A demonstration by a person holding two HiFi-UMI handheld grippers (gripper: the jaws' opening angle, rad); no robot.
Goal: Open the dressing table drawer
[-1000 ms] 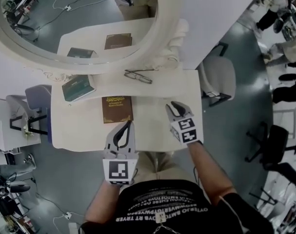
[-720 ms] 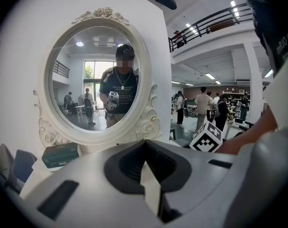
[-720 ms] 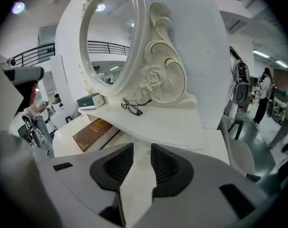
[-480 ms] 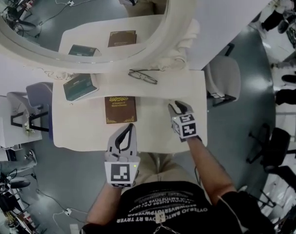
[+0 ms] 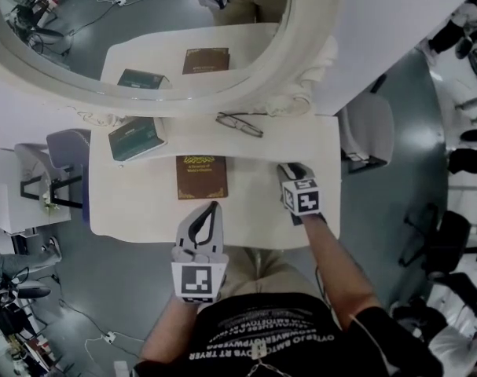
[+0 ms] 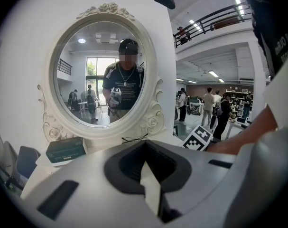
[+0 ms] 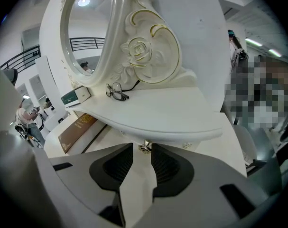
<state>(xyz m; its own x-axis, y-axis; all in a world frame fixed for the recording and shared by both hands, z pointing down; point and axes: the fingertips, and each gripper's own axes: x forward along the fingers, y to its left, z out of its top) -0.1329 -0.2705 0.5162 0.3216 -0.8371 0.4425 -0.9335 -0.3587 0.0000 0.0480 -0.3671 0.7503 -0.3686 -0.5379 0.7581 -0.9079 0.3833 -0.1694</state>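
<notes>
- Lower and closer to the shelf (image 7: 172, 113) than a second ago, the right gripper (image 5: 290, 167) tilts steeply down, its forearm (image 5: 332, 261) reaching over the table's (image 5: 136, 210) front edge.
- Its jaws are spread, with the drawer knob (image 7: 144, 147) at their tips, not pinched.
- The left gripper (image 5: 213, 206) hovers at the front edge, its jaws pressed together and empty.
- The drawer front is hidden under the shelf lip.

Smooth painted dressing table (image 5: 254, 203), shiny metal drawer knob (image 7: 144, 147), glossy mirror (image 5: 144, 30), matt book (image 5: 201, 177)

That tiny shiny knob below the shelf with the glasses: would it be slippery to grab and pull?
Likely a bit slippery: the knob looks small, rounded and polished. It should feel rigid, since it seems fixed to the dressing table.
</notes>
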